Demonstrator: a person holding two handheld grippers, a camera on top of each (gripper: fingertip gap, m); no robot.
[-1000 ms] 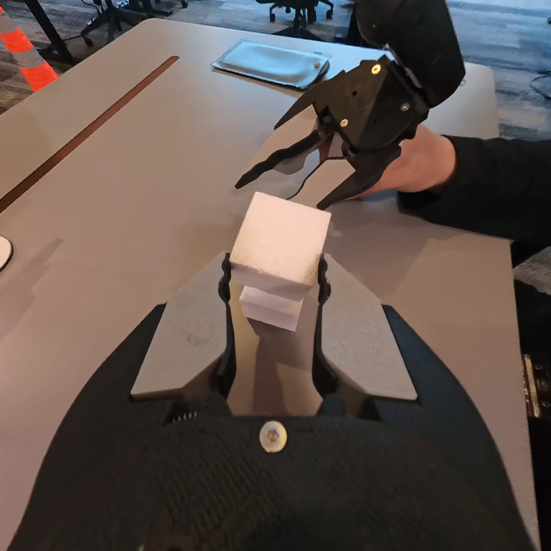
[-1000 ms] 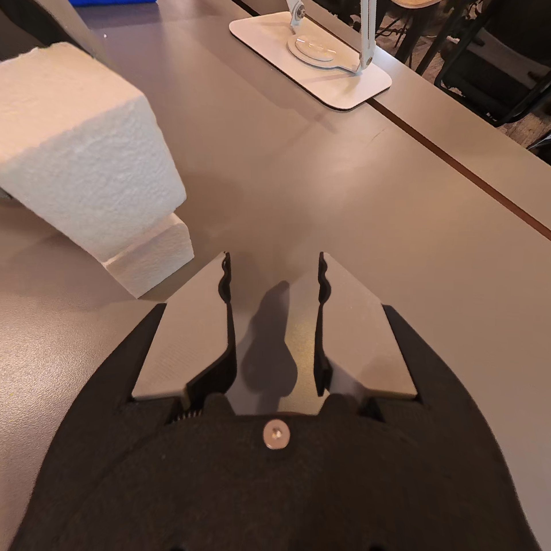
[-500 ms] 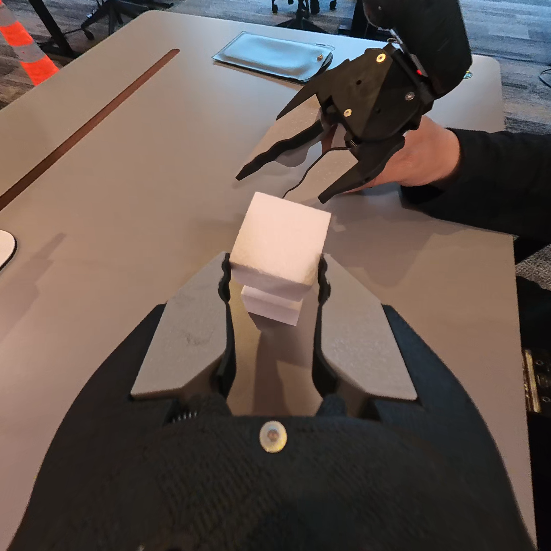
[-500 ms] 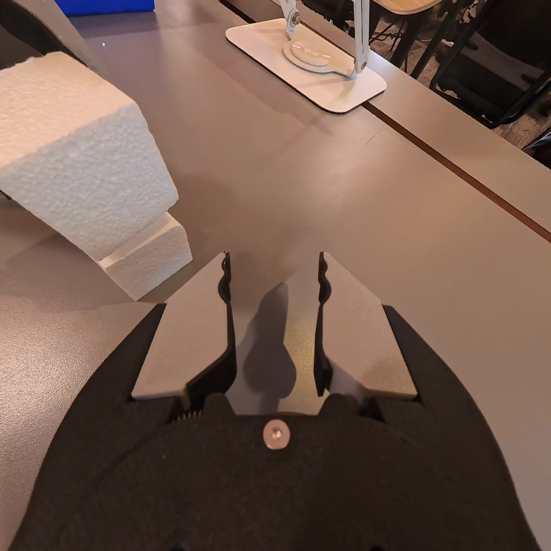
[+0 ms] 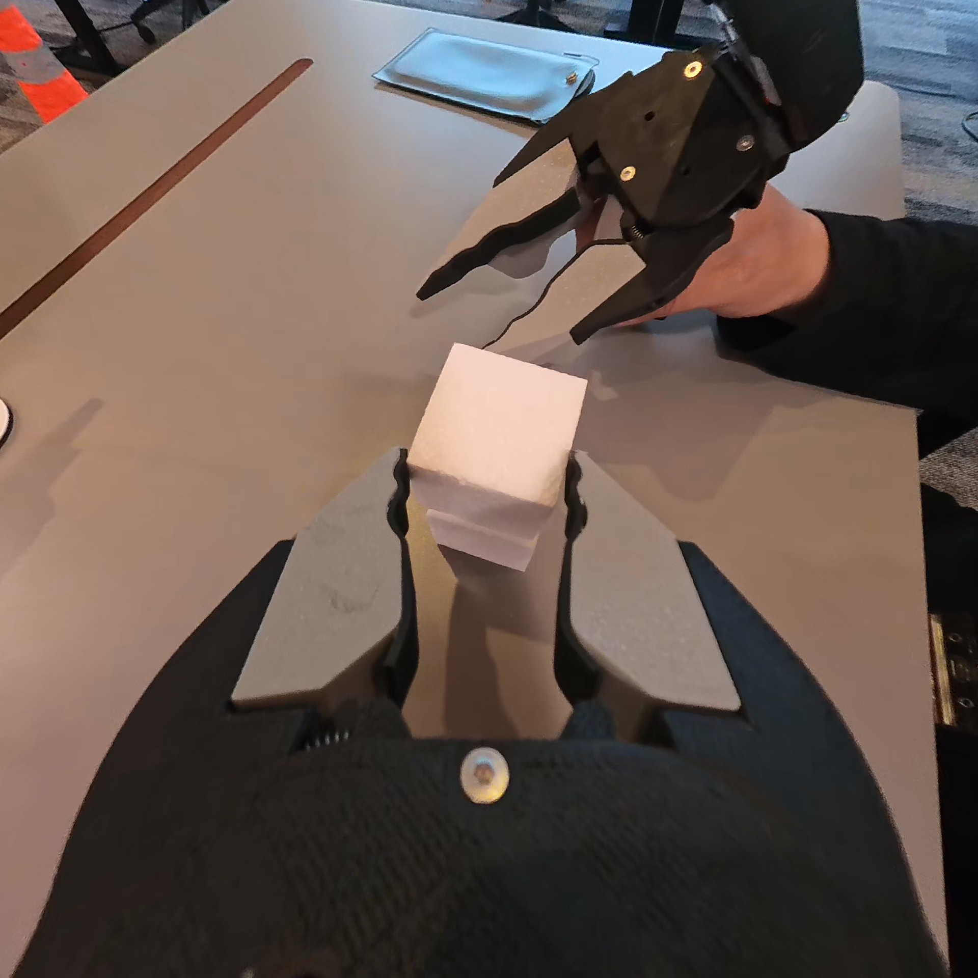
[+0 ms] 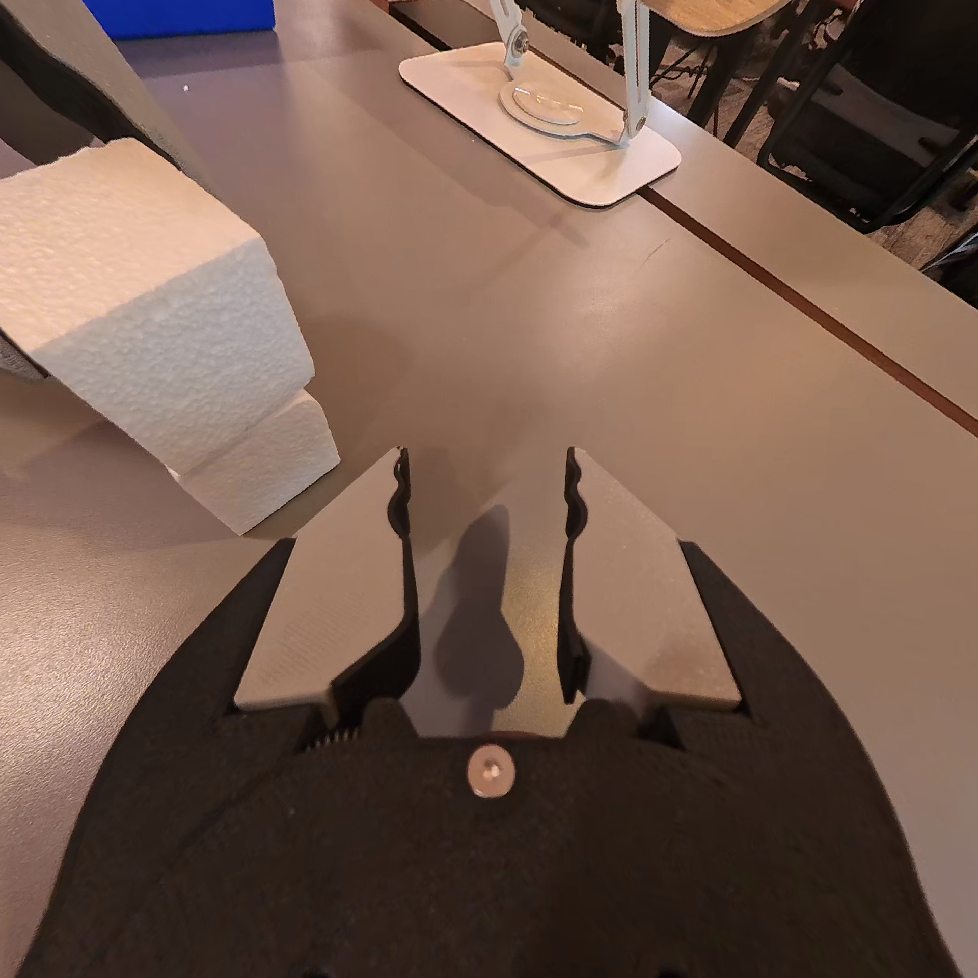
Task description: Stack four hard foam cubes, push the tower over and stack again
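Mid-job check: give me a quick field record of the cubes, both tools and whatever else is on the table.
top foam cube: between the left tool's fingertips, sitting on the cube below
lower foam cube: on the table, mostly hidden under the top one
cubes visible: two; any others out of view
left tool: shut on top foam cube
right tool: open, empty, above the table beside the stack
table: grey, with a dark groove
grey pouch: far edge
white stand base: beyond the right tool
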